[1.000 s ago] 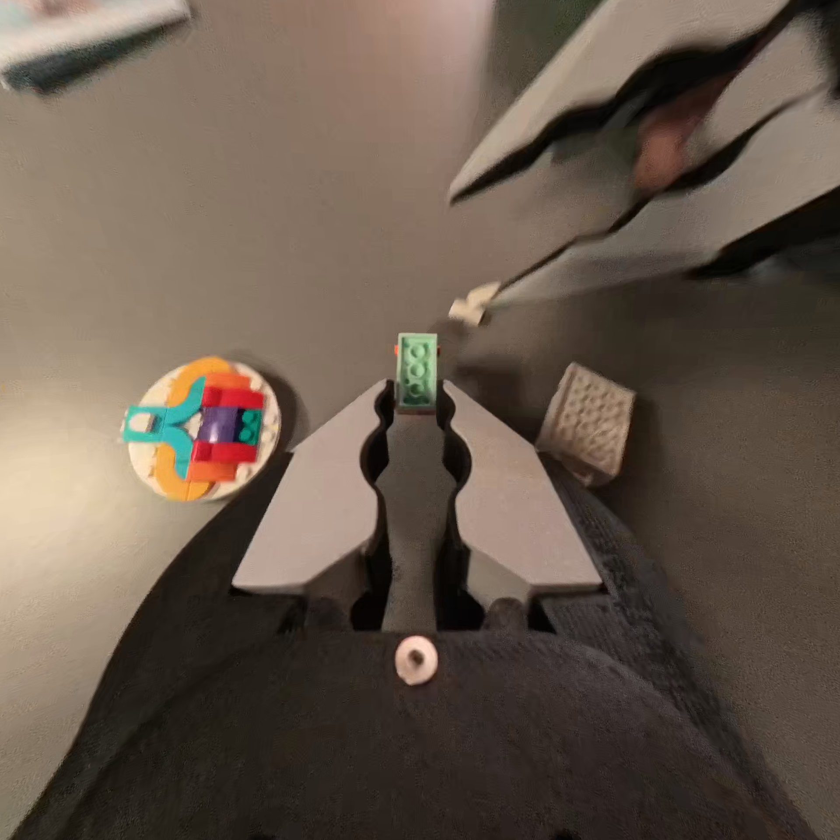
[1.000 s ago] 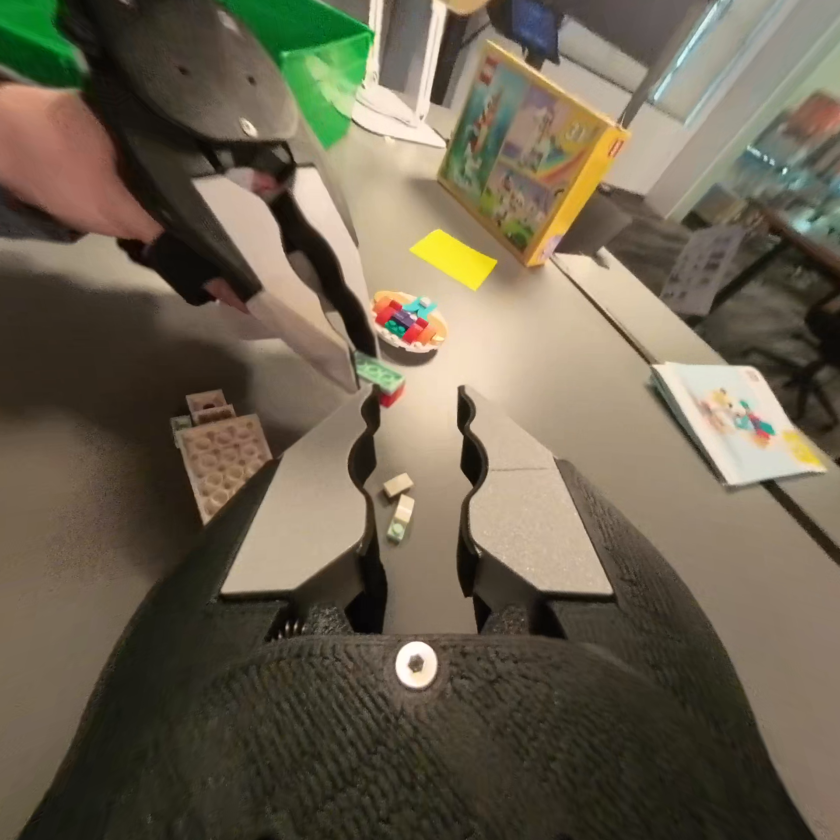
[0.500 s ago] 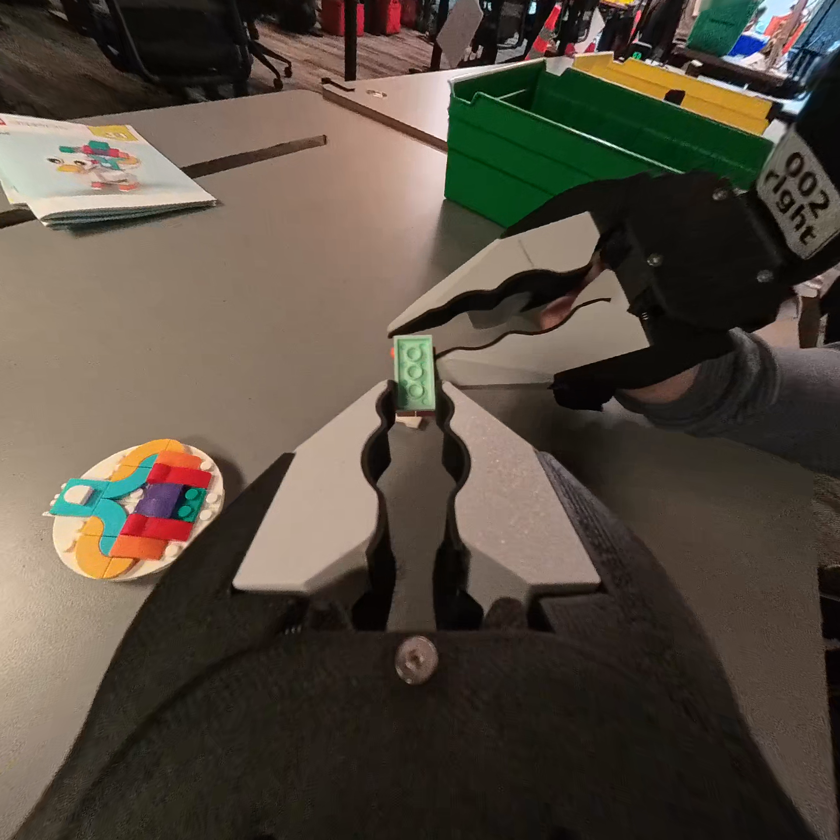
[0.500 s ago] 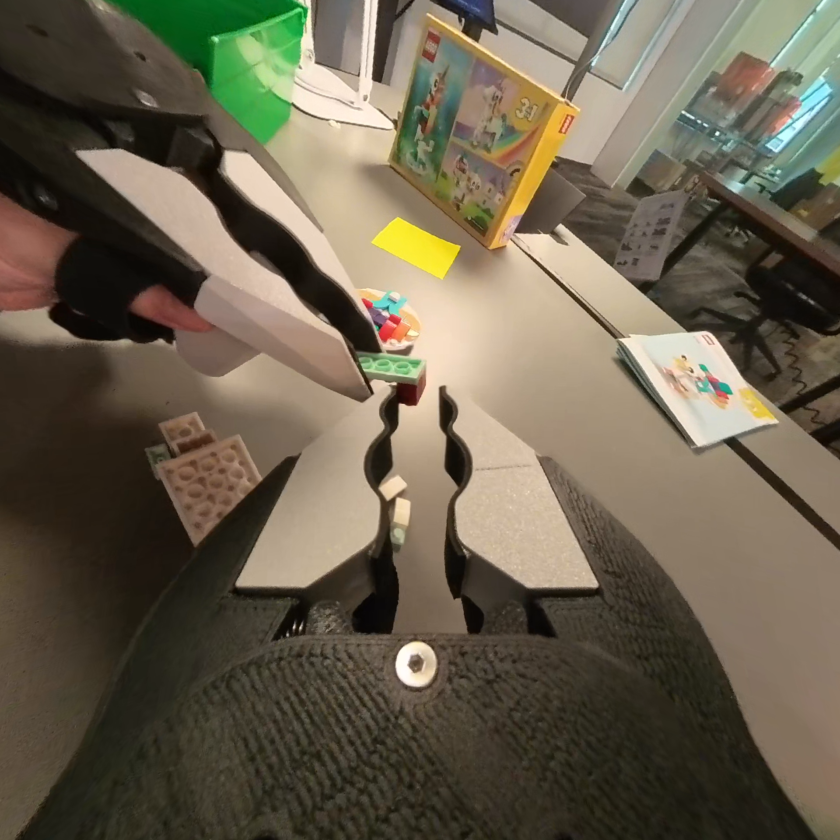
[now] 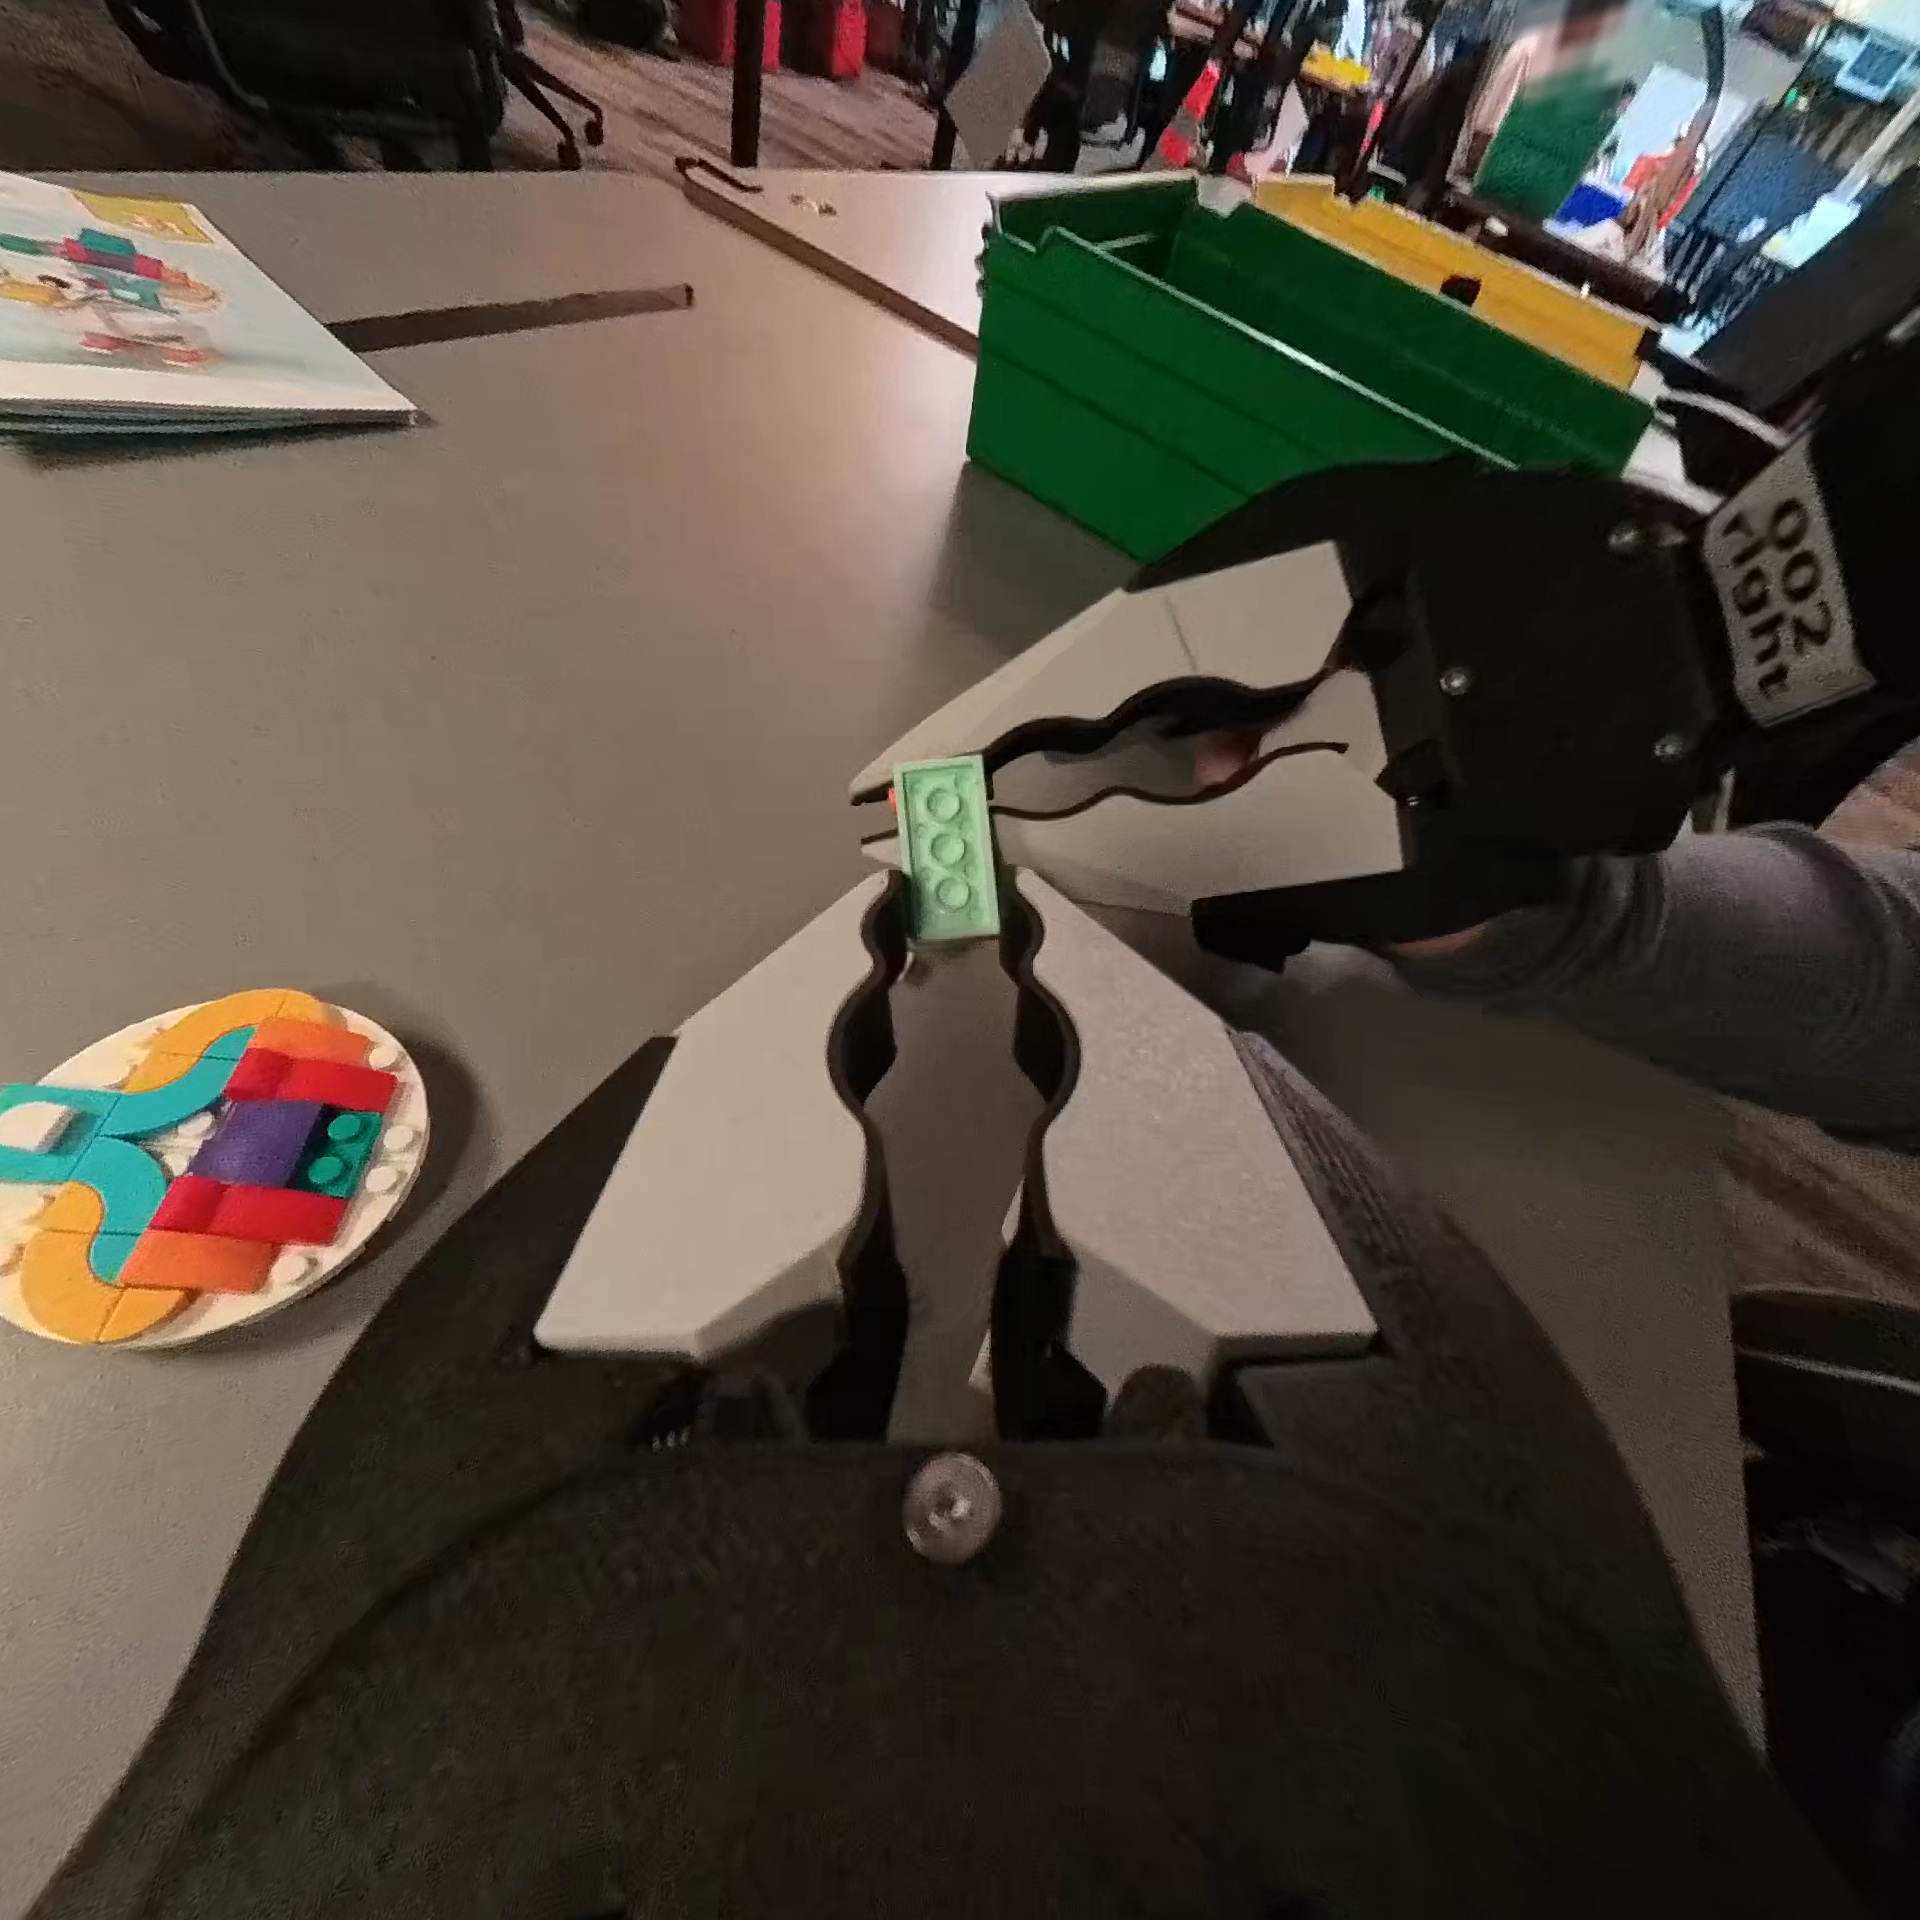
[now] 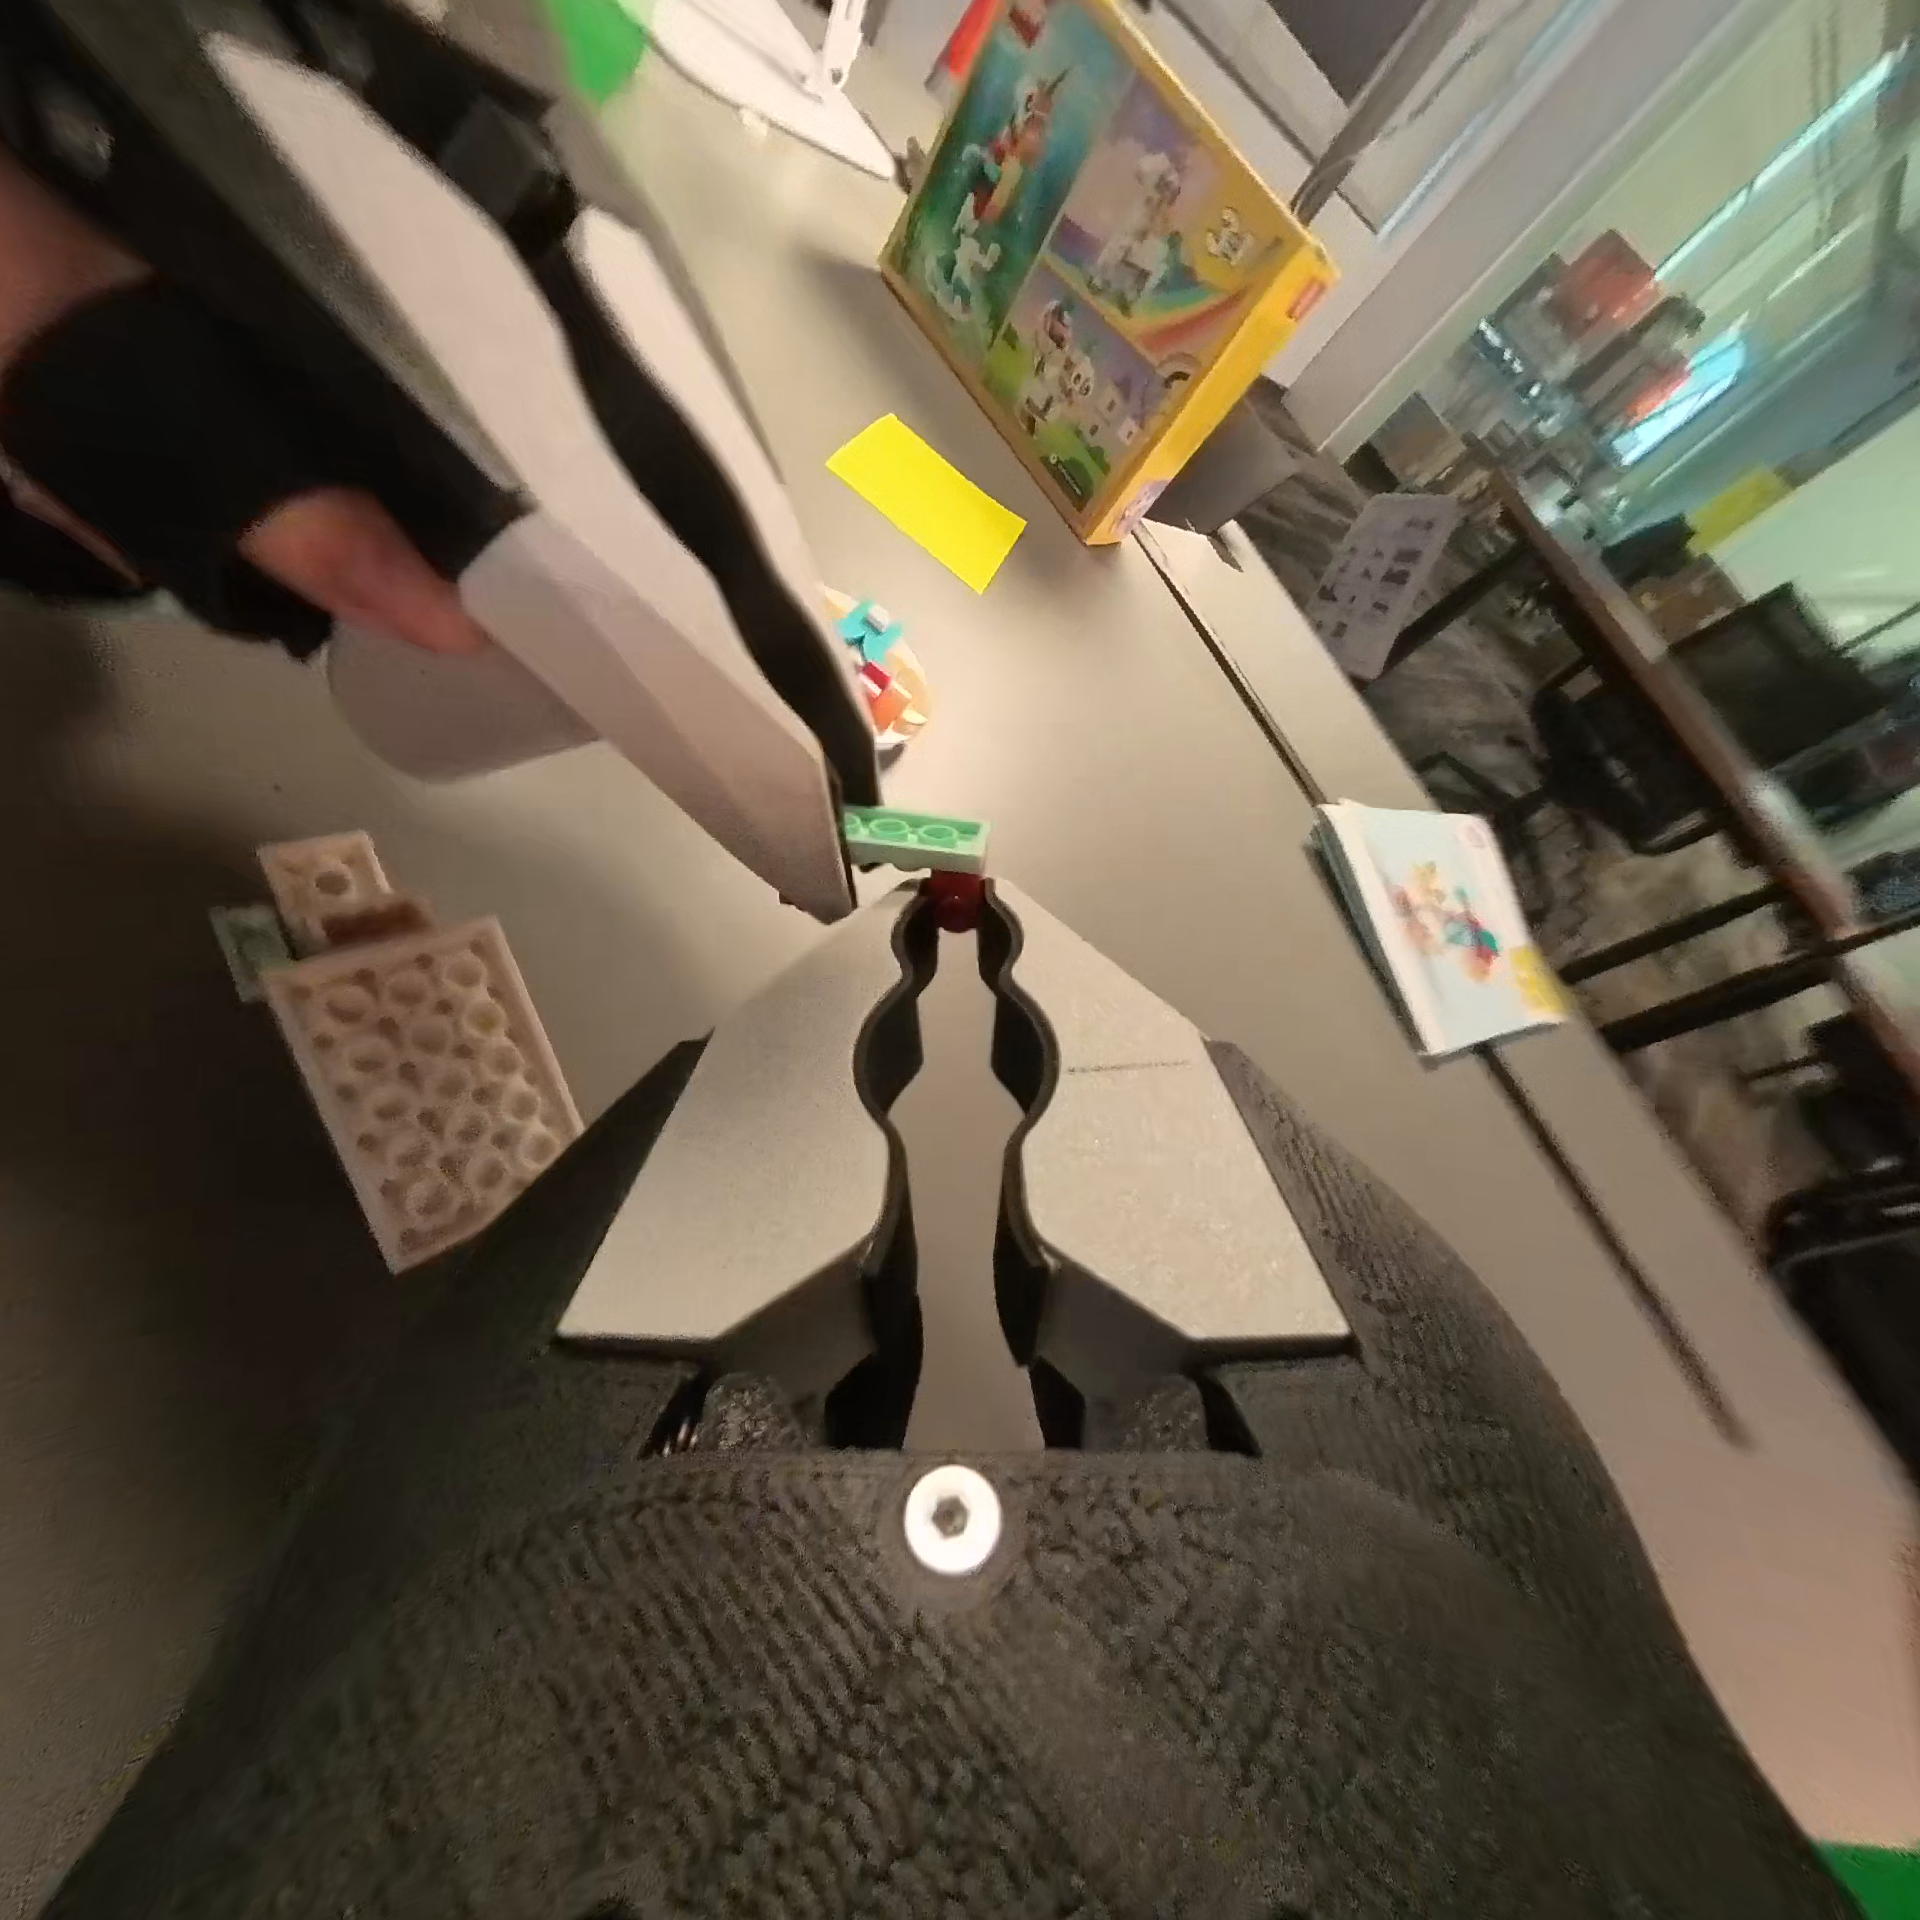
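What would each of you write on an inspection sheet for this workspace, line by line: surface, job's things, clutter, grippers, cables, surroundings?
Surface: grey matte table, seam across it.
Job's things: mint-green studded plastic brick with small dark-red piece under it; round white plate of coloured bricks.
Clutter: tan studded plates, yellow paper slip, printed booklet, colourful toy box, green plastic bin.
Grippers: left gripper shut on the green brick; right gripper closed on the red piece.
Cables: nothing seen.
Surroundings: office chairs, desks, glass walls, blurred.
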`<action>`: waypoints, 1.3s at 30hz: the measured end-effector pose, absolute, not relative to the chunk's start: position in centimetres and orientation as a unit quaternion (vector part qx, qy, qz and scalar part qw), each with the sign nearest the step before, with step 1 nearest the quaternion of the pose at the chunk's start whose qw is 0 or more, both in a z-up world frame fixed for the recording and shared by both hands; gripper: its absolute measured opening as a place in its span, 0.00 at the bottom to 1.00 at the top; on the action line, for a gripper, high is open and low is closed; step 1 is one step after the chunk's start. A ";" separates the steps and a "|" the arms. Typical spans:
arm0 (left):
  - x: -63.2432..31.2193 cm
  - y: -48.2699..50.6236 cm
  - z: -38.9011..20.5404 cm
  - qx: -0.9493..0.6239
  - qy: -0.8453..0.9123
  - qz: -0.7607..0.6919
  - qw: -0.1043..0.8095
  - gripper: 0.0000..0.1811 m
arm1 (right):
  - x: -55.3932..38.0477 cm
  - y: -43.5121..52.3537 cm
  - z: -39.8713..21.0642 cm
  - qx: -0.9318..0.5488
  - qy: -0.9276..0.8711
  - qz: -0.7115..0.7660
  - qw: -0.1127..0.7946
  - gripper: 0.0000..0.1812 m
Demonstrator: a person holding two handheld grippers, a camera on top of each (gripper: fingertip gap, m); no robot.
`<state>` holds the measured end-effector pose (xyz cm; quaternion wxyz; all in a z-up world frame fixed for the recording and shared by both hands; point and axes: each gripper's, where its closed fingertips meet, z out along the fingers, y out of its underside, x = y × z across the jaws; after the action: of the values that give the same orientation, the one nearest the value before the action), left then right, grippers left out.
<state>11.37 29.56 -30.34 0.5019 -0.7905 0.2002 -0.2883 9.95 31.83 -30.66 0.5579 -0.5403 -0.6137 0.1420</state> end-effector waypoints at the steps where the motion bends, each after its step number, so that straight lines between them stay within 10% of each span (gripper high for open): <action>1: 11.3 29.4 -30.5 -0.792 0.211 -0.285 0.496 0.09 | 10.0 31.8 -30.7 -0.523 -0.630 0.114 0.563 0.02; 8: 9.9 28.6 -32.7 -0.825 0.283 -0.207 0.443 0.09 | 10.6 32.7 -31.2 -0.388 -0.705 -0.119 0.582 0.02; 17: 7.2 28.9 -36.3 -0.890 0.213 -0.198 0.351 0.09 | 10.6 32.6 -30.3 -0.421 -0.677 -0.015 0.603 0.03; 22: 7.1 29.6 -34.0 -0.860 0.199 -0.224 0.414 0.29 | 10.5 32.7 -31.0 -0.395 -0.688 -0.029 0.609 0.03; 39: 11.0 29.4 -30.2 -0.784 0.253 -0.235 0.516 0.10 | 9.0 30.7 -30.6 -0.347 -0.695 -0.041 0.629 0.07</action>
<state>11.04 29.42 -30.19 0.5157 -0.7841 0.2527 -0.2354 8.98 30.65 -30.58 0.6286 -0.3468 -0.6949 -0.0412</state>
